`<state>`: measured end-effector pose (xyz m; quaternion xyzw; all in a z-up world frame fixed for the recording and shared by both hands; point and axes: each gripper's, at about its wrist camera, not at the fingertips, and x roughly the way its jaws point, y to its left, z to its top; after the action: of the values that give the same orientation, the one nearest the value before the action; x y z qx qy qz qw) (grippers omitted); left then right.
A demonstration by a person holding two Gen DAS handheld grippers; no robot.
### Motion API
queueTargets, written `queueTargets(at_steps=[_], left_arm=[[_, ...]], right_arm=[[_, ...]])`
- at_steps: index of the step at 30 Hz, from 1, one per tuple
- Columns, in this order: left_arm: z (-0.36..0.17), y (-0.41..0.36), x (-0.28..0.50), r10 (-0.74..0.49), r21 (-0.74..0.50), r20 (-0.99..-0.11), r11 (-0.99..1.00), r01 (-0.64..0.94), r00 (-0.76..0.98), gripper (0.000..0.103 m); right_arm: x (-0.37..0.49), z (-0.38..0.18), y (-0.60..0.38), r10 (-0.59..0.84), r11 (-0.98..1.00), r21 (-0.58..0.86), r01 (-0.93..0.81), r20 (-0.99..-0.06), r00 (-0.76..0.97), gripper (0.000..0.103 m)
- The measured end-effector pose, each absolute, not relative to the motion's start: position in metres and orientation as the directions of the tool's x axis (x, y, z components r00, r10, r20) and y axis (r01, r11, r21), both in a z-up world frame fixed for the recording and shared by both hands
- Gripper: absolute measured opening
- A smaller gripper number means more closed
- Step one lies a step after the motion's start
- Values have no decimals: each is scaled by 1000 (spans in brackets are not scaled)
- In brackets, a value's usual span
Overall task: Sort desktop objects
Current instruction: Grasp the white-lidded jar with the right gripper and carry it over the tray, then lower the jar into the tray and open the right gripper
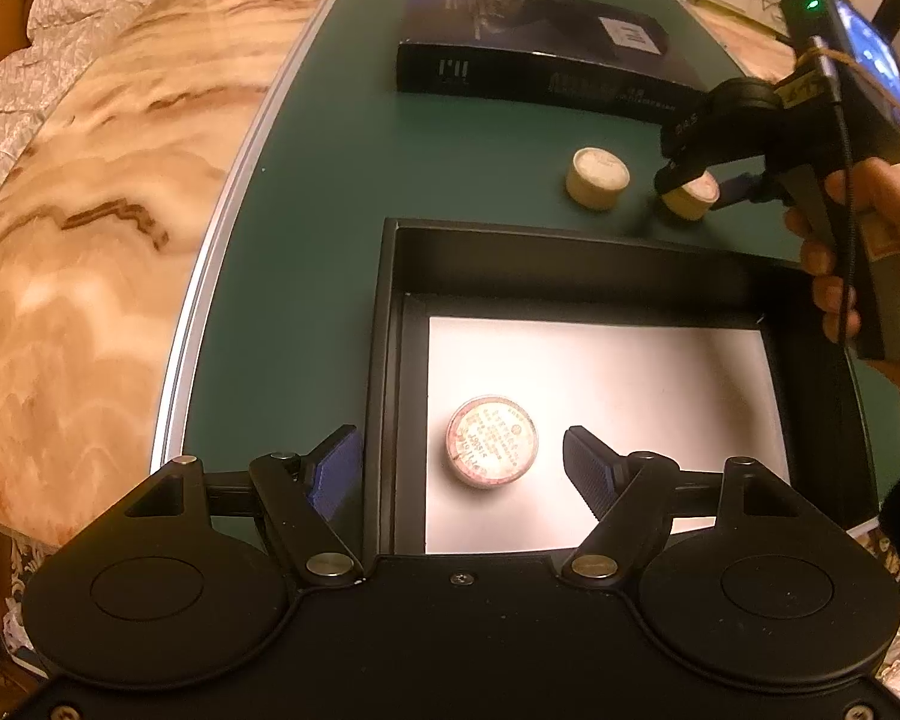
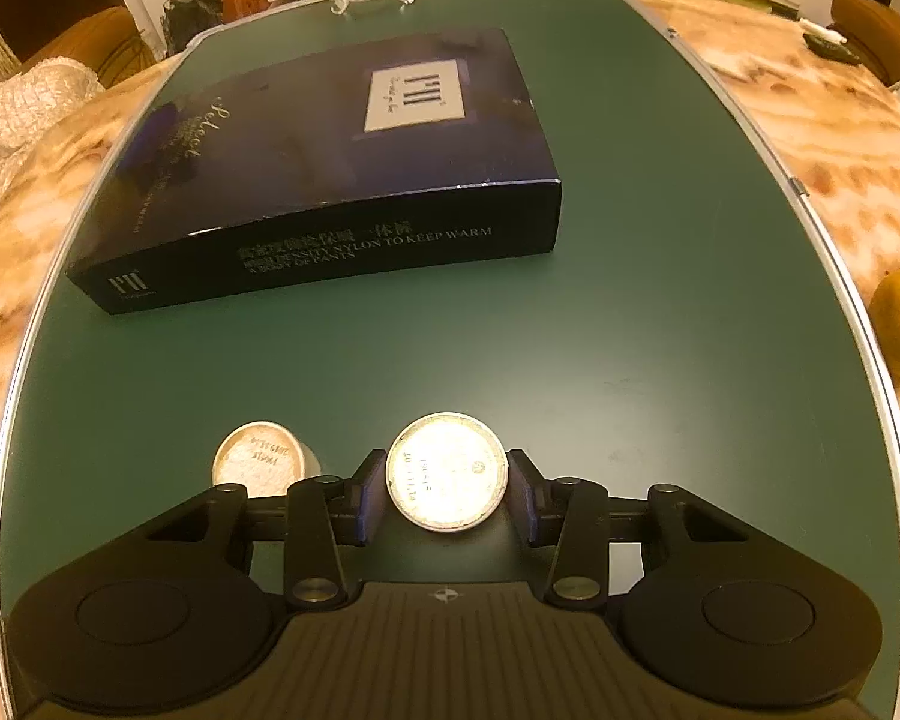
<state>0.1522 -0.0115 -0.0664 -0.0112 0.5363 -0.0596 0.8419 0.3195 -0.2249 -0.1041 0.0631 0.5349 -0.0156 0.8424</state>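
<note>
Gripping jar on green mat: right gripper pads touching both sides, seemingly clamped. Second jar just beside. Left gripper jaws wide, empty, over tray holding third jar. Next, likely: lift, carry to tray, release.

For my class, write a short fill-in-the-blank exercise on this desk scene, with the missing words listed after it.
1. The right gripper has its fingers closed around a round ____.
2. One round container already lies inside the black ____.
3. The left gripper holds ____.
4. The dark blue box lies on the ____ mat.

Missing words: container; tray; nothing; green
</note>
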Motion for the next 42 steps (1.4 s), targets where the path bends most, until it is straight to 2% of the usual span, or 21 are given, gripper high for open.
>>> queueTargets(at_steps=[12,18,31,42], left_arm=[[-69,-9,147,-114,-90,-905,993,77,409,73],[-64,-8,139,-126,-103,-900,992,77,417,73],[-59,-3,120,-141,-120,-898,990,76,418,73],[-61,0,119,-139,-120,-901,990,74,412,73]], right_arm=[[249,-40,-218,62,994,100,50,-867,495,45],[208,-27,-216,59,995,93,44,-867,495,45],[159,-67,-229,58,989,105,100,-918,392,45],[159,-90,-219,-13,995,23,101,-939,343,45]])
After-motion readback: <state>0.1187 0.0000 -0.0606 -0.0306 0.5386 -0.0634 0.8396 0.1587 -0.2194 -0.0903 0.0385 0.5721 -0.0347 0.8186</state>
